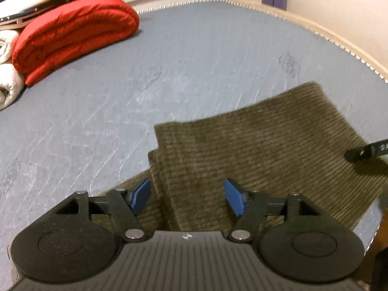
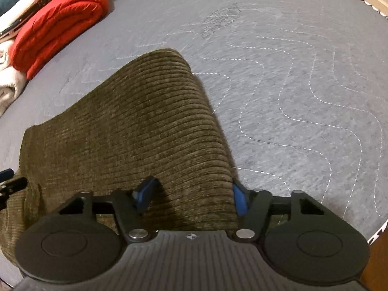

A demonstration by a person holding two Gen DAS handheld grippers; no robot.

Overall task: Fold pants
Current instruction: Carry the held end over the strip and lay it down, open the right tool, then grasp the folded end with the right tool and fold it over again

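Note:
Olive-green corduroy pants (image 1: 254,150) lie folded on the grey quilted bed (image 1: 145,72). My left gripper (image 1: 188,197) is open, its blue pads (image 1: 140,195) spread wide over the near left edge of the fabric, where stacked folded layers show. My right gripper (image 2: 191,197) is open over the pants (image 2: 135,126), its blue pads (image 2: 238,200) straddling the right edge of the cloth. The right gripper's finger also shows at the right edge of the left wrist view (image 1: 366,150). The left gripper's tip shows at the left edge of the right wrist view (image 2: 9,181).
A folded red blanket (image 1: 75,34) and white rolled bedding (image 1: 7,77) lie at the far left of the bed. The bed's zigzag trimmed edge (image 1: 315,34) and a beige wall run along the far right. A wooden edge (image 2: 375,262) shows at the near right.

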